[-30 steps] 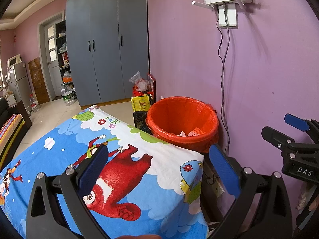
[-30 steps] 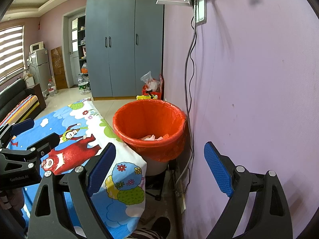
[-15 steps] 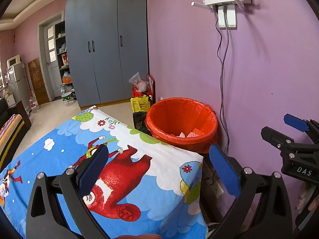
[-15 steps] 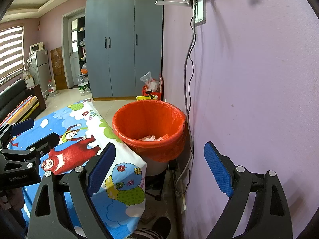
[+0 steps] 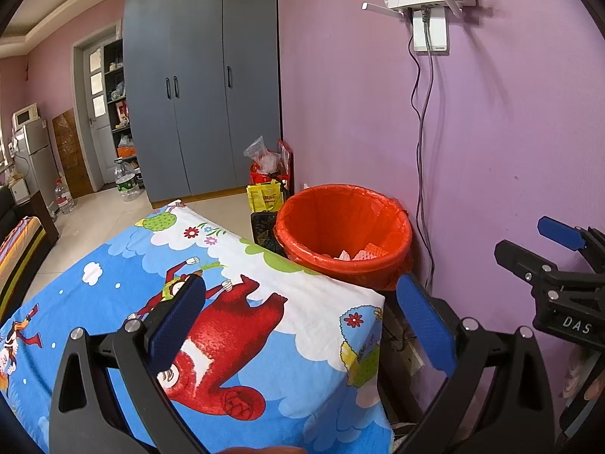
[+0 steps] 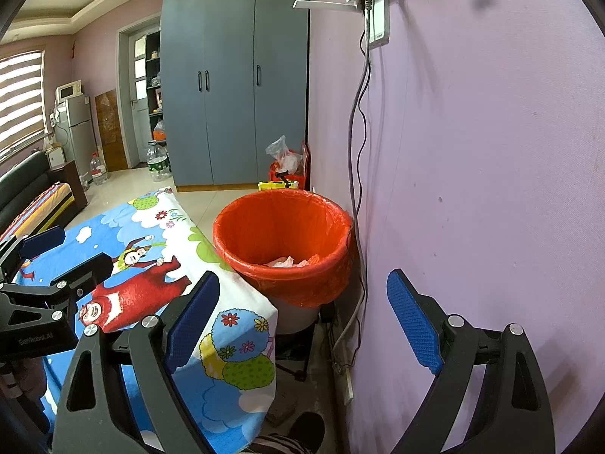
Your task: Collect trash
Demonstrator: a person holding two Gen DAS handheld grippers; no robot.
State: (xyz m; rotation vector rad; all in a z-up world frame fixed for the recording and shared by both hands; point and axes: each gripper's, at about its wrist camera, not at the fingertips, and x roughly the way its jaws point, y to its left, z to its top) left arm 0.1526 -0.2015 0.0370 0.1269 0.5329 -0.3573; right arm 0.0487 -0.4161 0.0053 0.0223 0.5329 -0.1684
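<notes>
A bin lined with an orange bag (image 5: 342,227) (image 6: 283,234) stands against the purple wall, just past the table's far right corner. Crumpled white and orange trash (image 5: 357,254) (image 6: 289,261) lies at its bottom. My left gripper (image 5: 302,321) hangs open over the cartoon tablecloth (image 5: 227,302), nothing between its blue pads. My right gripper (image 6: 302,321) is open and empty too, held off the table's right edge, near the wall, short of the bin. Each gripper shows at the edge of the other's view.
A purple wall (image 6: 491,189) runs close on the right, with cables (image 6: 359,151) hanging down to a power strip (image 6: 346,374) on the floor. Bags (image 5: 266,174) sit behind the bin by a grey wardrobe (image 5: 204,94). A person's foot (image 6: 302,427) is below.
</notes>
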